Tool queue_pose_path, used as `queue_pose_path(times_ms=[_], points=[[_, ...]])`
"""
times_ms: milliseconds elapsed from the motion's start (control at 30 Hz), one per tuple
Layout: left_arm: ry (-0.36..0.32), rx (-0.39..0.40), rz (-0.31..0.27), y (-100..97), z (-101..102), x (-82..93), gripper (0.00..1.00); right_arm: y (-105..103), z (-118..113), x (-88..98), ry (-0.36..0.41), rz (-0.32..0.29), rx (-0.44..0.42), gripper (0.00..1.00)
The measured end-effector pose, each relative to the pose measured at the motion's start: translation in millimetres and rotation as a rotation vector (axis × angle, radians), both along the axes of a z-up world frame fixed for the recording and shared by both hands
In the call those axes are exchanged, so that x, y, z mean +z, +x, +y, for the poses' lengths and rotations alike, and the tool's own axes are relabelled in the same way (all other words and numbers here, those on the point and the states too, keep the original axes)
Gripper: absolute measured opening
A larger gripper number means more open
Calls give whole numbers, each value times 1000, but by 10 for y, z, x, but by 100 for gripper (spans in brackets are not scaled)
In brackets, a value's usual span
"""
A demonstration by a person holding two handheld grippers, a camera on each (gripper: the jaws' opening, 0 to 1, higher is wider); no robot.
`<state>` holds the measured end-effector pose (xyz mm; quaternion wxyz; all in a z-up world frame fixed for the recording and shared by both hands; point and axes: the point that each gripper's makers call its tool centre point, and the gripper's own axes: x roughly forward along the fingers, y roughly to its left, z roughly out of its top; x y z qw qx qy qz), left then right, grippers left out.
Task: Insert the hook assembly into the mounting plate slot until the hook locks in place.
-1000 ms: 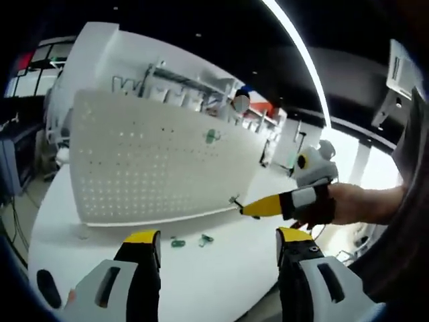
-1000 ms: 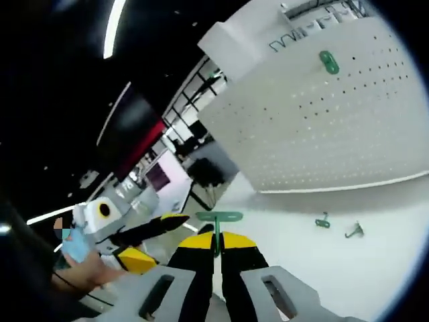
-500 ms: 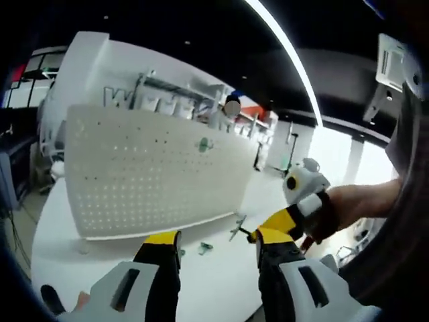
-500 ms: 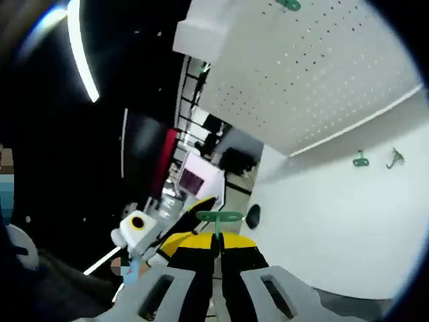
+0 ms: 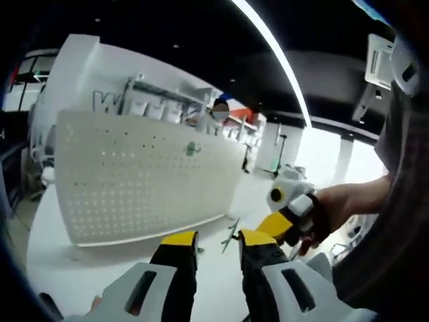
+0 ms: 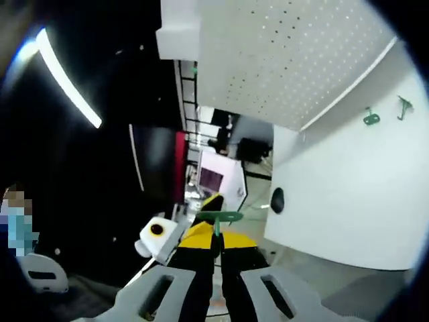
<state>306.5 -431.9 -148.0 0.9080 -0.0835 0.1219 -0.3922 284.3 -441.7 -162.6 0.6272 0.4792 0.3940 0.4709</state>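
A small green metal hook with a flat crossbar head (image 6: 219, 218) is held clenched between the yellow-tipped jaws of the right tool (image 6: 216, 243), its thin stem rising out of the closed jaws and its crossbar lying across them, so that the long axis runs straight out along the tool. In the left gripper view the same tool (image 5: 263, 230) is seen coming in from the right, with the hook (image 5: 230, 235) pointing towards the white perforated mounting plate (image 5: 144, 178), which stands upright on the white table (image 5: 47, 231). In the right gripper view the plate (image 6: 288, 57) lies up and to the right of the held hook, well apart from it, and the hook's stem is not aimed at the plate's face; the tool is judged to need turning towards the plate before any insertion can be tried. The right tool is the one carrying the part, so the coming move is judged to fall to it. The left tool (image 5: 213, 249) has its jaws drawn near together with nothing seen between them. A green hook (image 5: 192, 149) is already seated high on the plate, and two further green hooks (image 6: 371, 119) (image 6: 404, 105) lie loose on the table near the plate's lower edge. A dark oval mark (image 6: 277, 200) is seen near the table's rim.
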Motion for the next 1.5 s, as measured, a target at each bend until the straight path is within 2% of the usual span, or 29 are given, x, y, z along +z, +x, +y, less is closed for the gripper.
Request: queue_pose_path(times_ms=[100, 300, 433, 767, 900, 933, 1067, 1133, 1500], points=[[-7, -14, 4, -10, -19, 19, 18, -20, 21, 18, 3, -8, 9, 1], [-34, -17, 10, -10, 3, 47, 16, -27, 57, 35, 24, 5, 25, 1], [-60, -65, 25, -79, -62, 66, 6, -47, 67, 33, 34, 21, 37, 1], [-34, -90, 21, -110, -89, 42, 4, -119, 34, 27, 56, 36, 68, 1], [-14, -98, 11, -113, -93, 40, 3, -132, 40, 38, 57, 23, 80, 1], [-7, -100, 7, -112, -92, 38, 3, -138, 43, 41, 44, -16, 86, 1], [4, -105, 9, -115, -87, 37, 3, -118, 54, 57, 28, -69, 95, 1], [7, -100, 13, -105, -77, 33, 3, -100, 57, 53, 24, -74, 91, 1], [9, -52, 49, -57, -9, -21, 3, 3, 48, 27, -87, -243, 86, 5]])
